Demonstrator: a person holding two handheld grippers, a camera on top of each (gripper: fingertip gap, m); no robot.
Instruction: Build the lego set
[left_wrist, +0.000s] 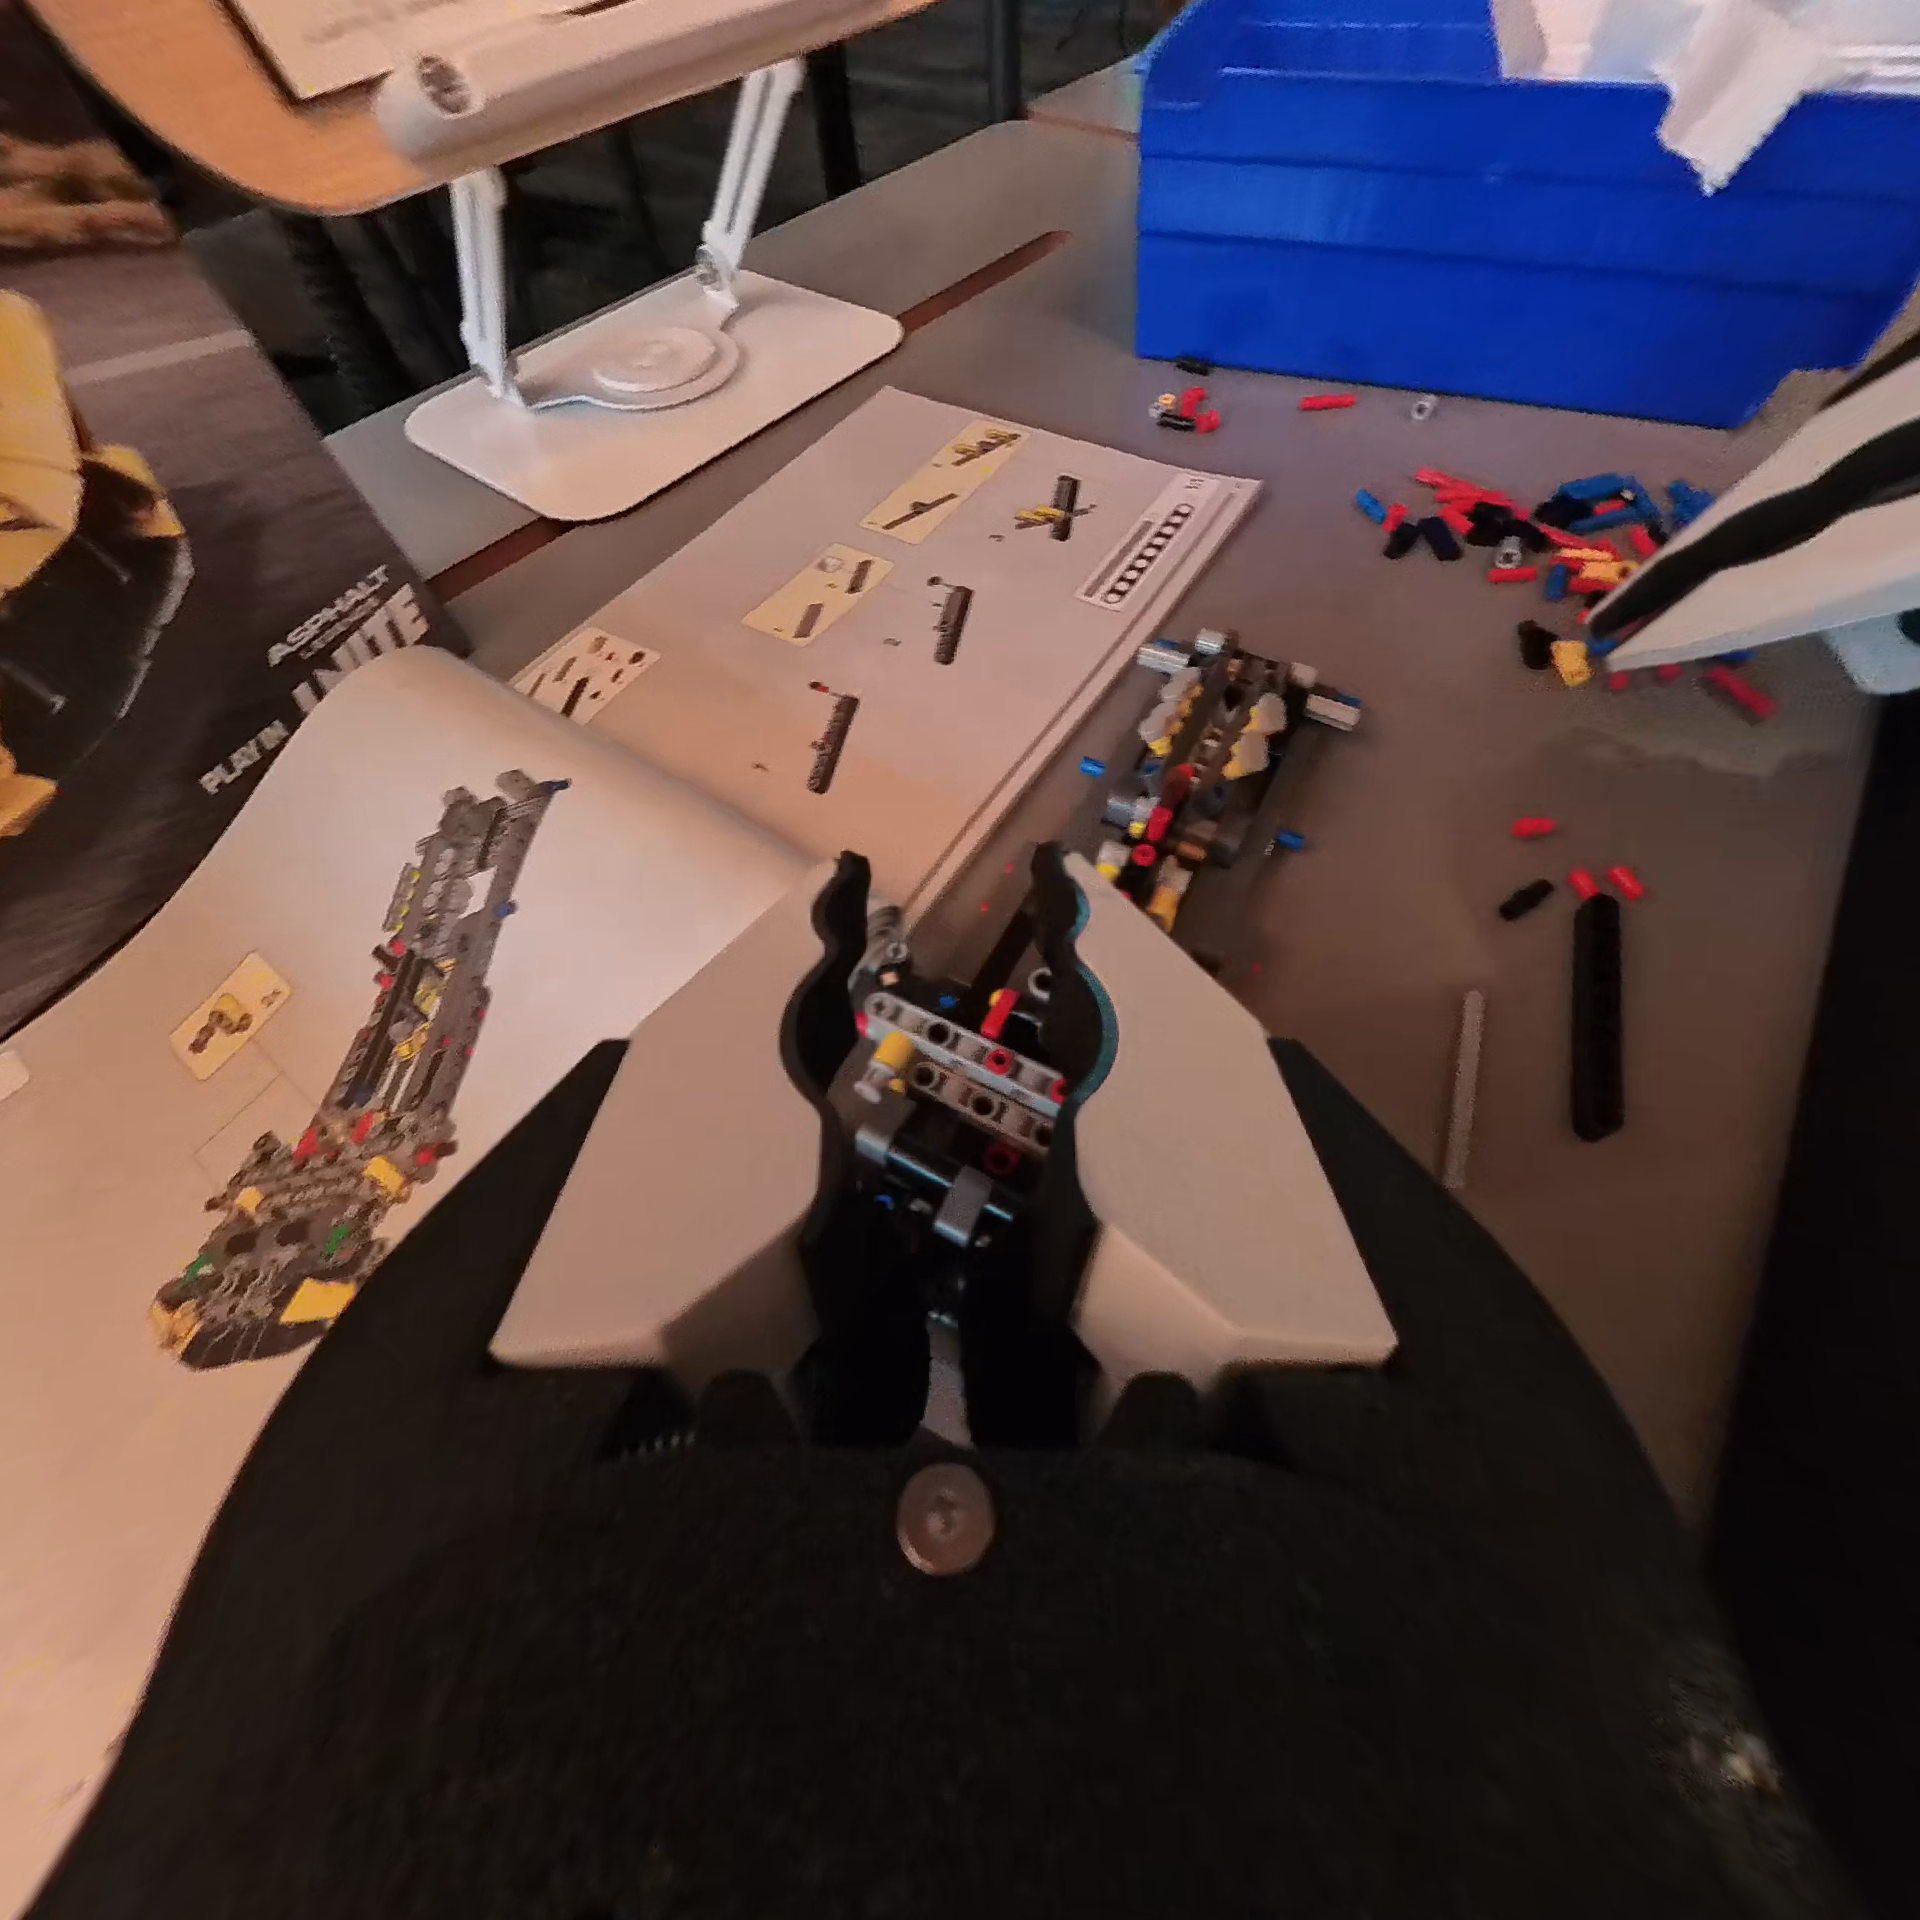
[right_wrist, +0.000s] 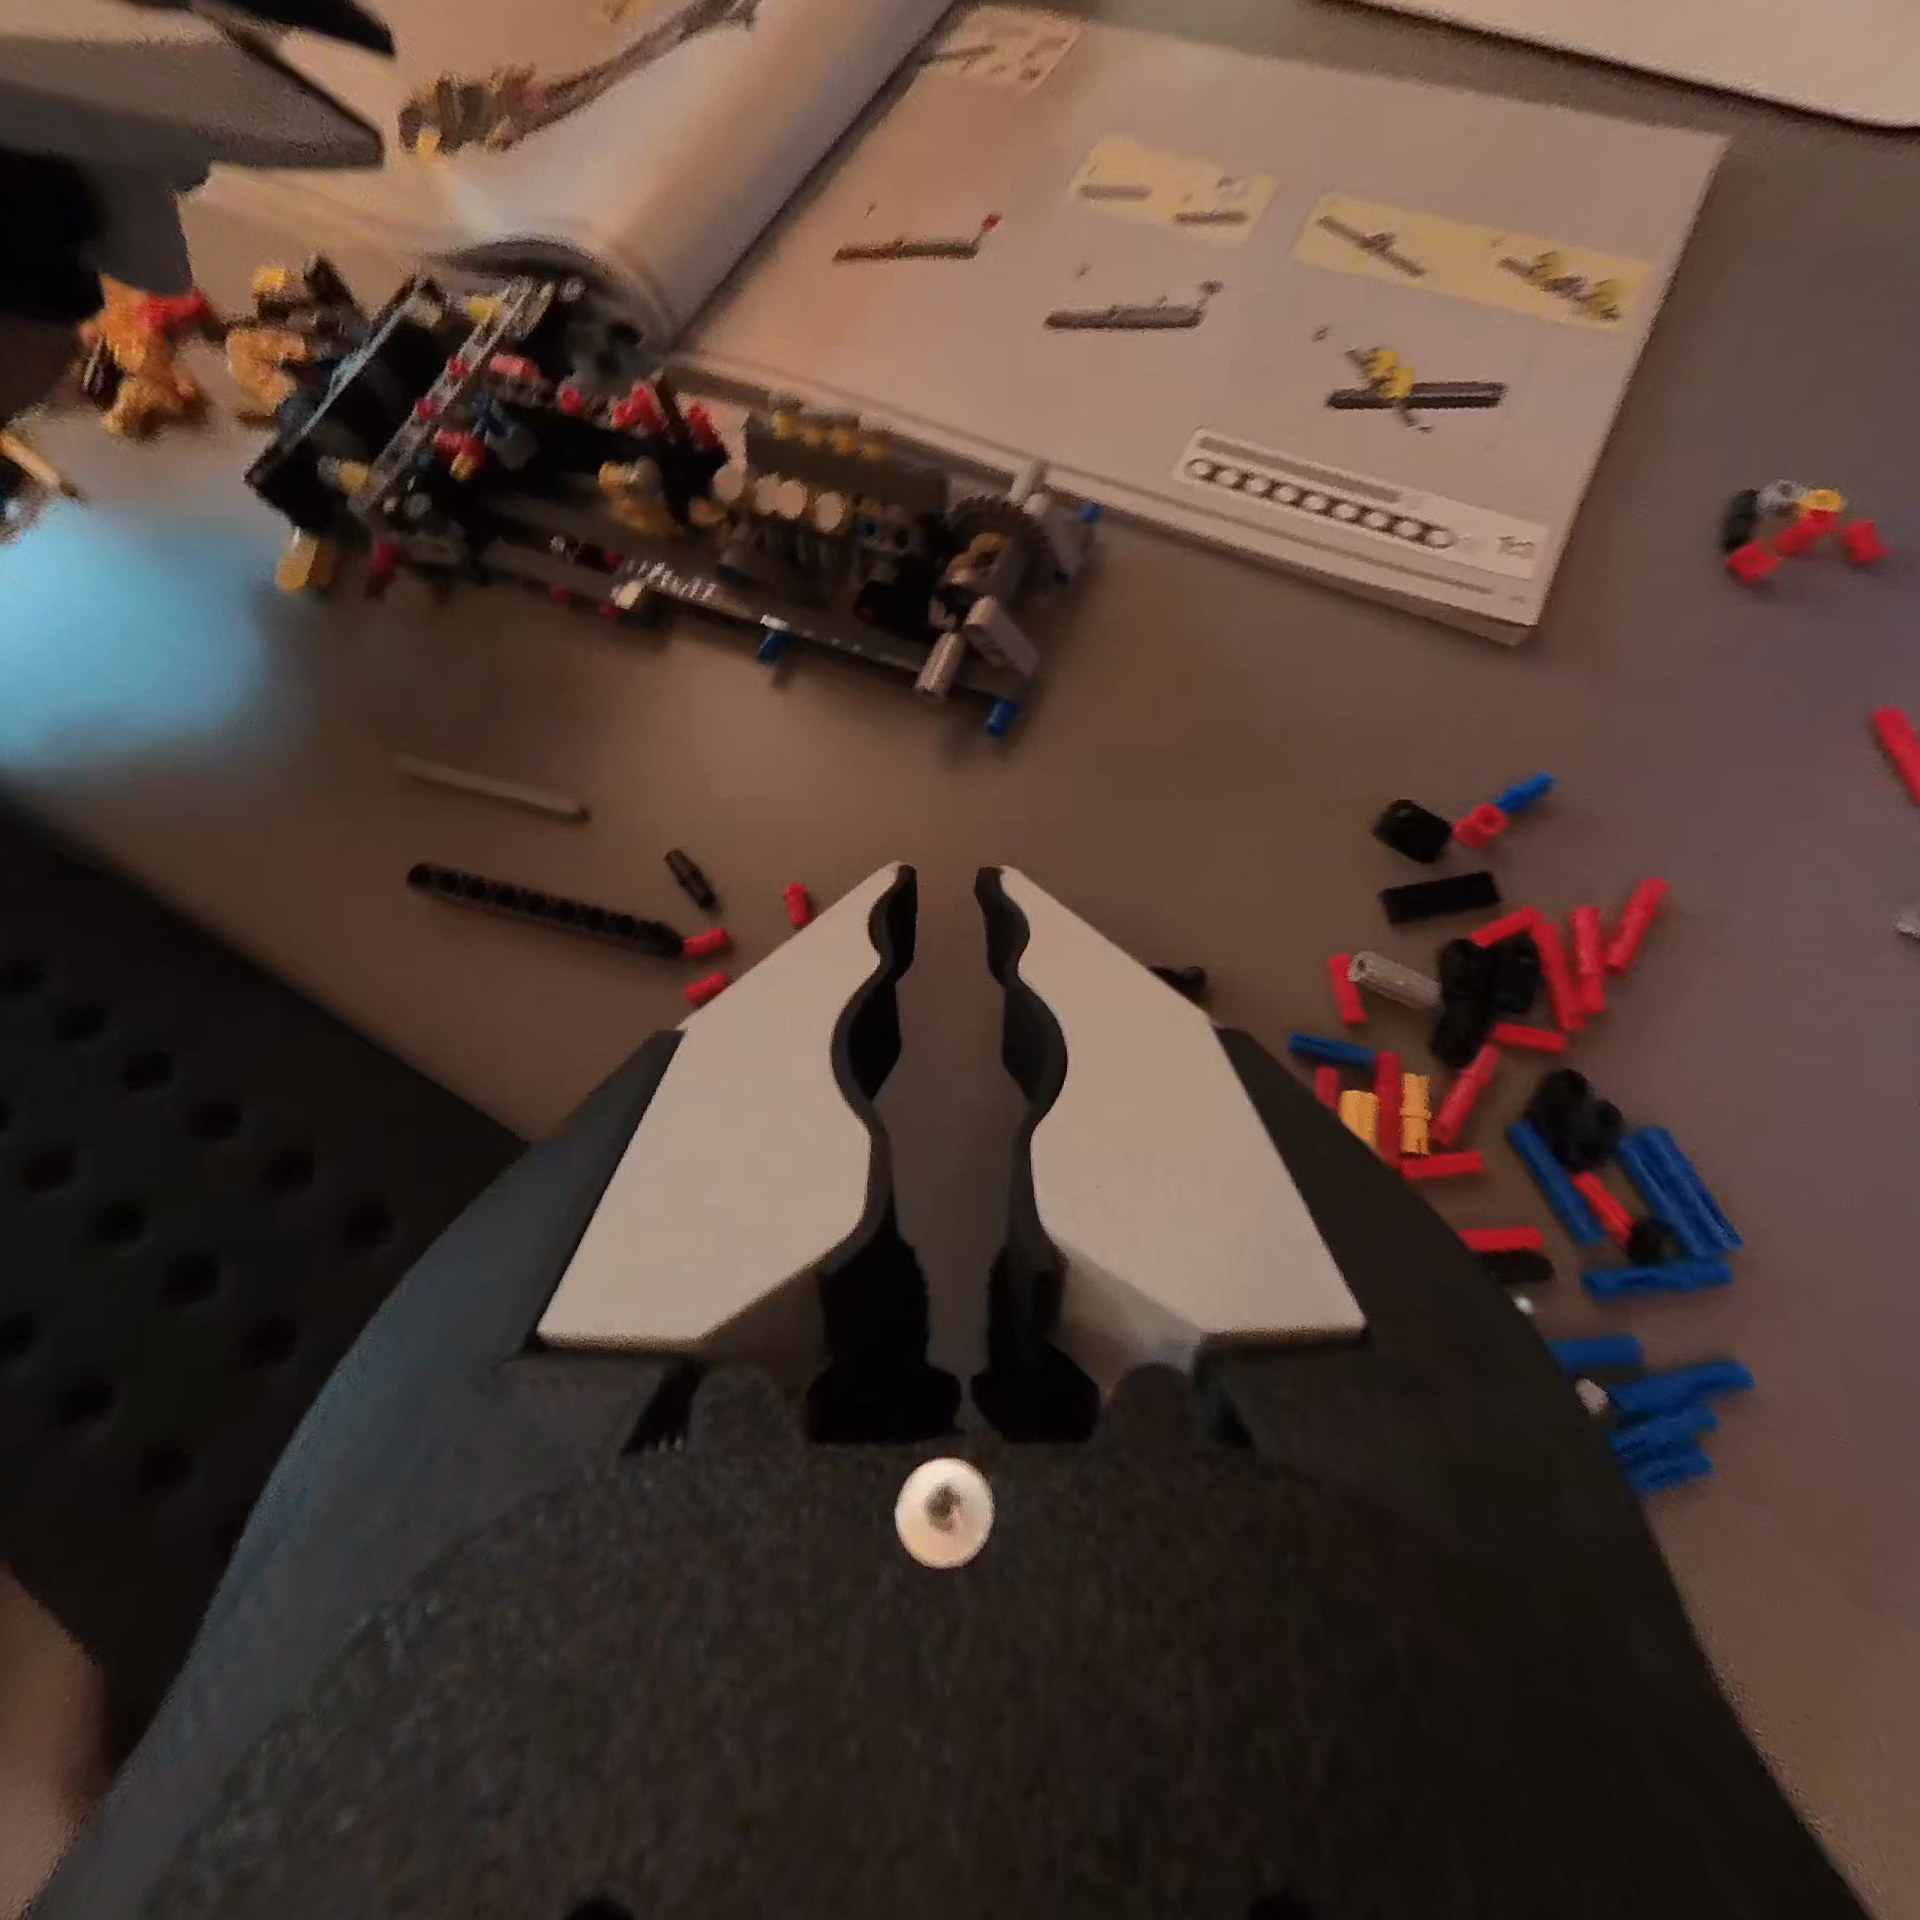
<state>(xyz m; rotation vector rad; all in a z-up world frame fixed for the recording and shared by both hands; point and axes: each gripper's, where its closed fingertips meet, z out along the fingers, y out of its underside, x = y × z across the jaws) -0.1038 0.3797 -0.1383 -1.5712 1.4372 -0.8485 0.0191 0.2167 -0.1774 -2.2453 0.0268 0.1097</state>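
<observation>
Left wrist view, left to right. The open instruction booklet (left_wrist: 665, 831) lies at your left on the grey worktop (left_wrist: 1351, 1039), its near page showing the long chassis. At centre, your left hand-held gripper (left_wrist: 951, 883) is clenched on the near end of the partly built chassis (left_wrist: 1216, 748), whose far end rests on the worktop just beside the booklet's right edge. To the right lie a grey axle (left_wrist: 1463, 1091) and a long black beam (left_wrist: 1597, 1018), with loose red pins (left_wrist: 1605, 883) near the beam's far end. Farther right, the heap of loose pins (left_wrist: 1538, 540) sits before the blue bin (left_wrist: 1455, 260).

Right wrist view, left to right. The chassis appears at upper left, the black beam at mid-left. Your right hand-held gripper (right_wrist: 945, 883) is released and empty, its jaws only narrowly parted, poised over bare worktop between beam and pin heap.

Step in hand, by judgement: holding the model steady while fetching the next part. The next move calls for choosing beam or pin, widening the jaws, and grasping it squarely.
</observation>
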